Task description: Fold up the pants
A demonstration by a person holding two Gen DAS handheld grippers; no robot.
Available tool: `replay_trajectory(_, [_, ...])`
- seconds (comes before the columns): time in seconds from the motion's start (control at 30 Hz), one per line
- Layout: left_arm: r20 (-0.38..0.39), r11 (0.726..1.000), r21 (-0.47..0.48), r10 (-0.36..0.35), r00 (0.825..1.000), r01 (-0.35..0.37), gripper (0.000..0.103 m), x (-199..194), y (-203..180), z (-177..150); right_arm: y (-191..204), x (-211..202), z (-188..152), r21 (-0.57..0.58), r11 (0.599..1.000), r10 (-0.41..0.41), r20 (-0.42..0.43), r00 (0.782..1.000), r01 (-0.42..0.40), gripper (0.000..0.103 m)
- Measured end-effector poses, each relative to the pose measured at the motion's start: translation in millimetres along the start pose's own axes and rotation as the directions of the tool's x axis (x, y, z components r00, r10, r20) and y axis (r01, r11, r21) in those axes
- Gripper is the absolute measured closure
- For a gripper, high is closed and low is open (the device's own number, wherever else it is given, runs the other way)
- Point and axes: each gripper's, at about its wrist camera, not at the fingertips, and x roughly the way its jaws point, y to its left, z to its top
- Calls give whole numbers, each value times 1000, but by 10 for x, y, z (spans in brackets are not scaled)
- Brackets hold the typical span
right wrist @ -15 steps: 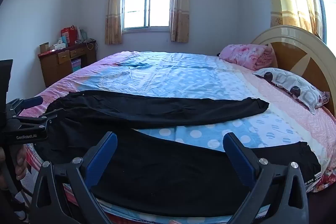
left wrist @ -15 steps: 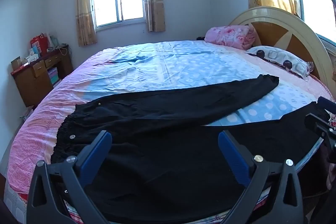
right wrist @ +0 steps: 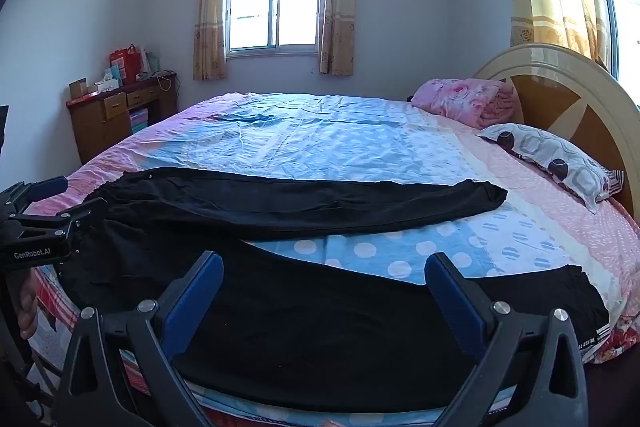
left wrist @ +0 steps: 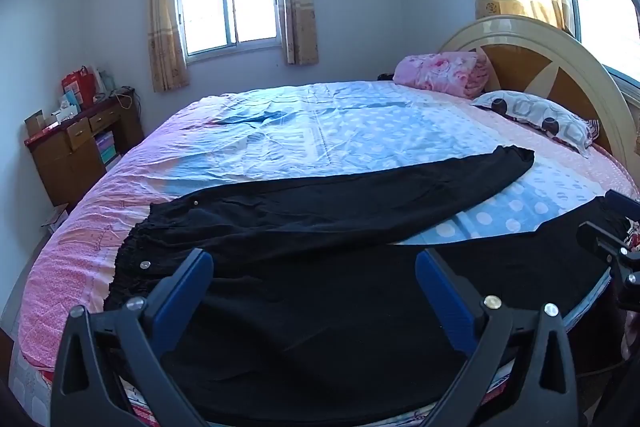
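Black pants (left wrist: 320, 227) lie flat on the bed (left wrist: 320, 135), waistband at the left, both legs spread apart toward the right. They also show in the right wrist view (right wrist: 280, 203). My left gripper (left wrist: 314, 267) is open and empty, above the near leg close to the waistband. My right gripper (right wrist: 324, 269) is open and empty, above the near leg toward its cuff (right wrist: 580, 299). The left gripper shows at the left edge of the right wrist view (right wrist: 44, 203); the right gripper shows at the right edge of the left wrist view (left wrist: 612, 223).
A patterned pillow (left wrist: 536, 119) and a folded pink blanket (left wrist: 444, 73) lie by the rounded headboard (left wrist: 552, 67). A wooden desk (left wrist: 76, 151) with boxes stands at the left wall. A window (left wrist: 228, 11) is behind the bed.
Both grippers have lifted slightly and stay open. The pants have not moved.
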Motion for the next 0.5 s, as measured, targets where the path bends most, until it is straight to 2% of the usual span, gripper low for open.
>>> replay_trajectory(0.5, [-8, 1000, 0, -5, 1000, 5, 0, 19, 21, -42, 53, -51, 16, -4, 1000, -4, -4, 1000, 4, 1])
